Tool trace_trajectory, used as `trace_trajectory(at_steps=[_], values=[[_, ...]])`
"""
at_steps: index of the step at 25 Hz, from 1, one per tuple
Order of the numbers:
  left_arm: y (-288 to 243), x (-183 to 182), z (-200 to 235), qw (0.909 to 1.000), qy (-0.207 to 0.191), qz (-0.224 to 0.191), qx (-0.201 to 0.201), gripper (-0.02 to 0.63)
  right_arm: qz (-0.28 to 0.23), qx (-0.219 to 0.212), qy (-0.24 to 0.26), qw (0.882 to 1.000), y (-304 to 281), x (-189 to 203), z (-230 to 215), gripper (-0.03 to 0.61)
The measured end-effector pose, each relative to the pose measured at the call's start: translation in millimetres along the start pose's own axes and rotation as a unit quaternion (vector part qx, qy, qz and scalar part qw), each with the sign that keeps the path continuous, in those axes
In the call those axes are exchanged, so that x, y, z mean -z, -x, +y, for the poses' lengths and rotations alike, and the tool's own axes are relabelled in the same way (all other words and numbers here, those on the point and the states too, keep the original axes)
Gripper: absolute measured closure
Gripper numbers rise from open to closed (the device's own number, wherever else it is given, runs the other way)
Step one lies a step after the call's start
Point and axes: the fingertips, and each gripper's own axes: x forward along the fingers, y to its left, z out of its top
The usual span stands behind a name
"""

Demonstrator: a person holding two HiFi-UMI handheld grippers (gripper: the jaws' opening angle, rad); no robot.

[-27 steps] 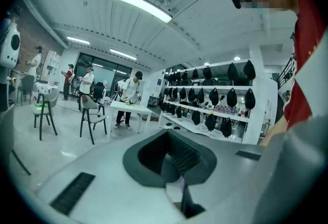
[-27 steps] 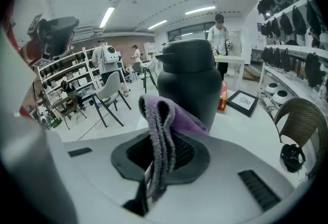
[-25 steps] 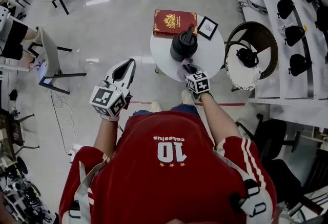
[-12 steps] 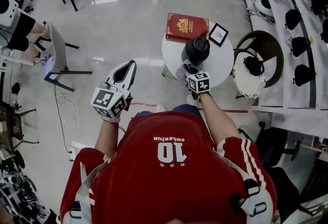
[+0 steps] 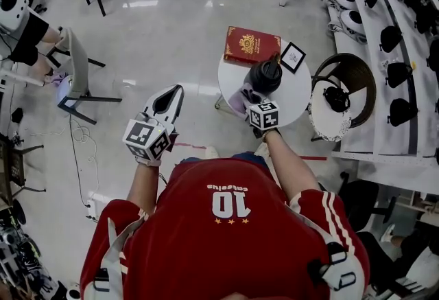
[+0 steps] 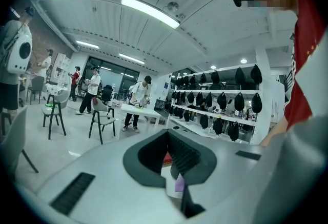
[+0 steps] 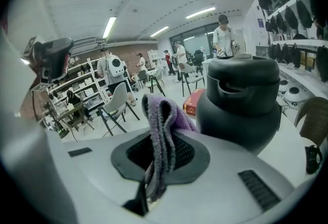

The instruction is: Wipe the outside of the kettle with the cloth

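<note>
Cloth [image 7: 160, 130] sits pinched in our right claw [image 5: 255, 103], bunched upright between the closed jaws. It stands just beside the near left flank of the kettle [image 7: 241, 100]; whether it touches, we cannot tell. The kettle stands on the round tabletop [image 5: 296, 89], toward its far side, near a red book [image 5: 251, 46] and a small frame [image 5: 293, 56]. We judge the wipe to be at its very start, with the cloth brought up to the dark wall. The next move calls for pressing the cloth against that wall and sweeping round it, lightly enough not to shove the kettle. Our left claw [image 5: 177, 90] hangs off the tabletop over the floor, tips together on nothing; we think it could steady the handle. The kettle's lid is down, so its contents are hidden
</note>
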Motion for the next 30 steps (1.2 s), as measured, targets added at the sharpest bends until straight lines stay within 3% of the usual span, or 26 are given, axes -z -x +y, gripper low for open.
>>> trace_trajectory(at_steps=[9,20,30], values=[[-27.7,-4.6,-25.2,0.9994,-0.011,0.001,0.033,0.606,-0.038,-0.036,0.009,0.999,32.3,-36.1,17.2,0.532],[-73.9,-3.6,-77.1,0.9968,-0.029,0.008,0.075,0.606,-0.063,-0.090,0.070,0.992,105.4,-78.7,42.4,0.531],[-123.1,-9.3,-149.5,0.9954,-0.034,-0.001,0.089,0.606,-0.114,-0.074,0.125,0.983,207.3,-114.2,7.9,0.531]])
